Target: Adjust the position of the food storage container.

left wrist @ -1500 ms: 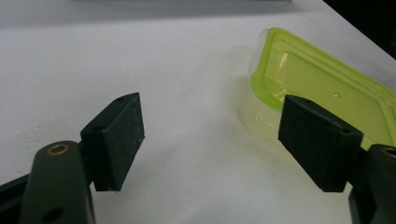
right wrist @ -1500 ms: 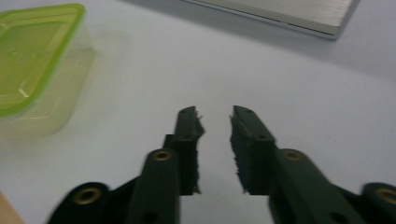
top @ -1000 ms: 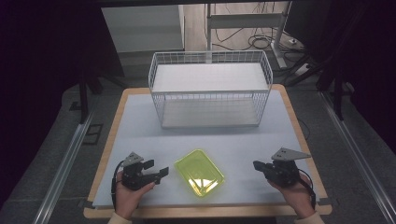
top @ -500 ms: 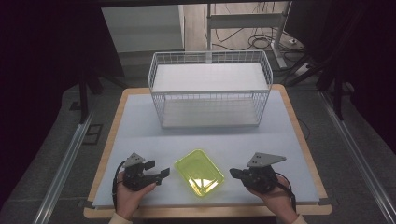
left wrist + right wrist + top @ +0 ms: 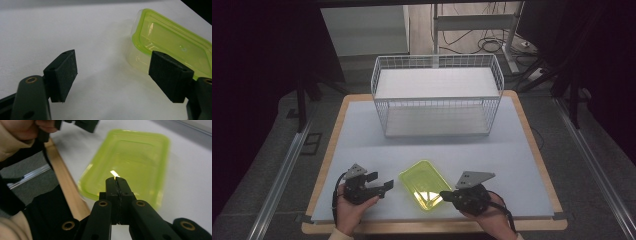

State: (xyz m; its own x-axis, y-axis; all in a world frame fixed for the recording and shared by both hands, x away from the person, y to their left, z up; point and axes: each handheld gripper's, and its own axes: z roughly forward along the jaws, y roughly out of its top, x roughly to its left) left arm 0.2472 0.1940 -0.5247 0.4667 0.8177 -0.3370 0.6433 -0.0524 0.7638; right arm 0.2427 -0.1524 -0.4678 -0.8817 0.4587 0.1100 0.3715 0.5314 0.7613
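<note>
We bring our closed right tongs [image 5: 446, 194] up to the green container [image 5: 424, 183], left tongs [image 5: 388, 184] open beside it; next, open wide to grip its rim.

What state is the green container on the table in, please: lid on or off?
Lid on. In the left gripper view the green container wears a green lid over a clear base, with the rim seated all round. Contents: cannot tell.
</note>
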